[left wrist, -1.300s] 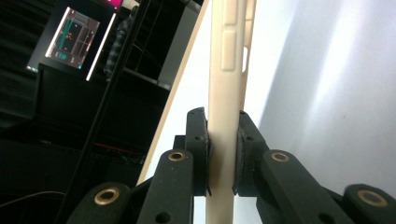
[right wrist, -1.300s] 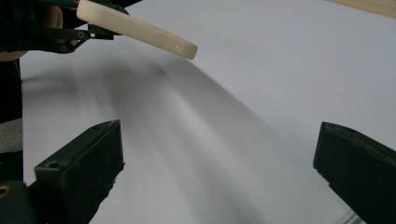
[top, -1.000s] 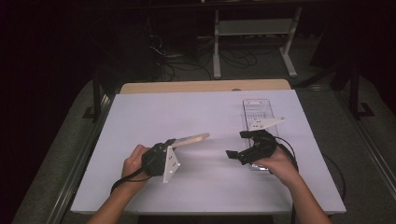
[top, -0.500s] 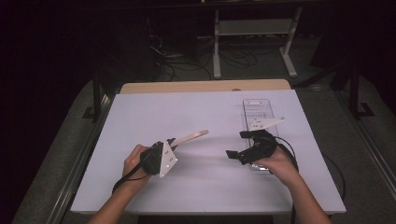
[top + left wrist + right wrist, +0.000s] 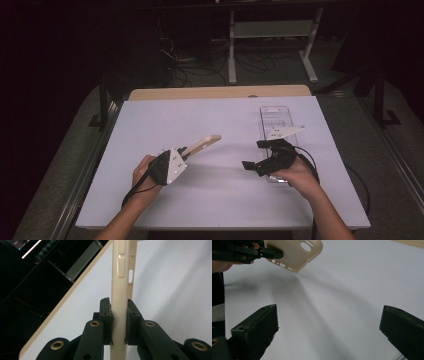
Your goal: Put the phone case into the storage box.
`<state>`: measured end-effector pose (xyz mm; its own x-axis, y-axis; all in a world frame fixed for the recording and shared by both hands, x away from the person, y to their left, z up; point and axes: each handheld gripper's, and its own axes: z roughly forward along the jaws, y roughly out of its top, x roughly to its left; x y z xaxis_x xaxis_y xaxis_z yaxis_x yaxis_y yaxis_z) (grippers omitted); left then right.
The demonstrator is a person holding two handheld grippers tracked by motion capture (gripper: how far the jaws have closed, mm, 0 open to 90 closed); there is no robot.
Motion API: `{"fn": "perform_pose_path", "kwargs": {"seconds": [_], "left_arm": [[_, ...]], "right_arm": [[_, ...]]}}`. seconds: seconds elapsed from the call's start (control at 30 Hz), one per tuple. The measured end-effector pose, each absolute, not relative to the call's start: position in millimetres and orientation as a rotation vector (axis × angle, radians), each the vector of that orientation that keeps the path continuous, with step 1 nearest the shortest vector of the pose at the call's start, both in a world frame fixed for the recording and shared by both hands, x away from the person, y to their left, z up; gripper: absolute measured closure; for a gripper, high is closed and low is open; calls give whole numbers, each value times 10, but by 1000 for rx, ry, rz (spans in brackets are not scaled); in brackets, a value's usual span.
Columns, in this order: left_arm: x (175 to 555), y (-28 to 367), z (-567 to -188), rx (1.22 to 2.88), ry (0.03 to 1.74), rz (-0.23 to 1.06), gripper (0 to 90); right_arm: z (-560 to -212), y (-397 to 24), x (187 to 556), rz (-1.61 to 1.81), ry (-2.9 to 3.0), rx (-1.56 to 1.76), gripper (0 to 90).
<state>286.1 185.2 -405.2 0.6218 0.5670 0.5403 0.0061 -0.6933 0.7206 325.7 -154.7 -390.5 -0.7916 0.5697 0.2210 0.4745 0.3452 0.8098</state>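
Note:
A cream phone case [image 5: 202, 146] hangs above the white table [image 5: 215, 200], left of centre, with my left gripper [image 5: 185, 152] shut on its near end. In the left gripper view the case [image 5: 122, 277] stands edge-on, and both black pads [image 5: 106, 315] press on its sides. In the right gripper view the case [image 5: 294, 252] shows its camera cut-out at the upper left, held by the left gripper [image 5: 262, 252]. My right gripper [image 5: 252, 154] is open with nothing between its jaws [image 5: 329, 325]. It hovers at the right and points left toward the case.
A clear plastic tray [image 5: 277, 117] lies on the table's right side, partly under the right hand. A wooden strip [image 5: 220, 92] runs along the far edge. Behind the table are cables and a metal stand [image 5: 270, 30] on the dark floor.
My left gripper has rolled a little in the hand, so the phone case now shows more edge-on from above. The right gripper has kept still.

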Motion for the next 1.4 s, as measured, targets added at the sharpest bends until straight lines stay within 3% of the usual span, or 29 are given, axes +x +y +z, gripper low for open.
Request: {"fn": "perform_pose_path", "kwargs": {"seconds": [0.97,1.4], "left_arm": [[3004,1963,-3985,1974,767,738,791],[3018,1888,-3931,1966,792,740,791]], "right_arm": [[-3877,-1538,3266,1453,2480,993,13],[-3748,-1461,3309,1490,2482,1032,3]]}}
